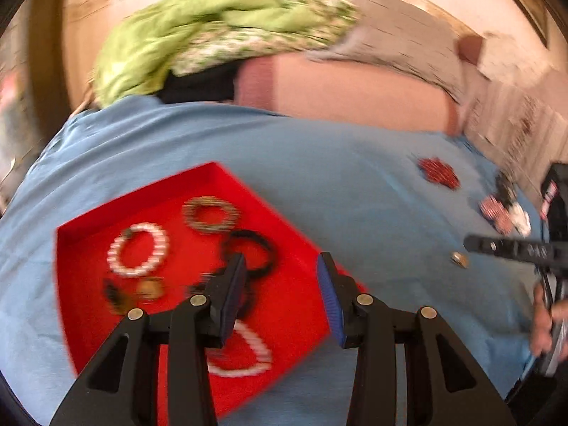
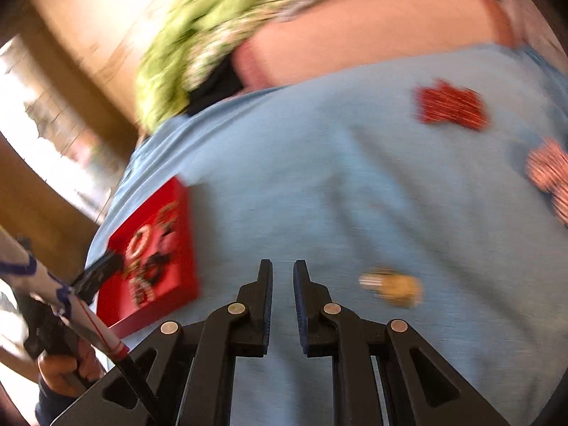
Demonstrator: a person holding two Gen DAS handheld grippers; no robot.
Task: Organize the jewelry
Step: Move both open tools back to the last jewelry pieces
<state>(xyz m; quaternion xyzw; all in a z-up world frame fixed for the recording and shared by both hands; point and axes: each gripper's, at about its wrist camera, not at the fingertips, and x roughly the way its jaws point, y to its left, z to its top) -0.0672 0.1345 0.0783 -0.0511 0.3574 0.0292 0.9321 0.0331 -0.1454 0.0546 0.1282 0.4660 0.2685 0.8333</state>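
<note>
A red tray (image 1: 88, 284) lies on the blue cloth and holds several bracelets: a white beaded one (image 1: 138, 250), a brown one (image 1: 211, 214), a black one (image 1: 250, 252) and another white one (image 1: 241, 355). My left gripper (image 1: 282, 280) hovers over the tray's right part, open and empty. My right gripper (image 2: 283, 277) is open a narrow gap and empty above bare cloth, right of the tray (image 2: 184, 248). A small gold piece (image 2: 394, 285) lies to its right; it also shows in the left wrist view (image 1: 459, 258). A red beaded piece (image 2: 451, 106) and a pink-white piece (image 2: 550, 174) lie farther off.
The blue cloth (image 1: 319, 177) covers the bed. Beyond it lie a pink pillow (image 1: 355, 88), a green patterned cloth (image 1: 213, 28) and a grey blanket (image 1: 401, 39). A wooden frame and a window (image 2: 46, 135) stand at left. The views are motion-blurred.
</note>
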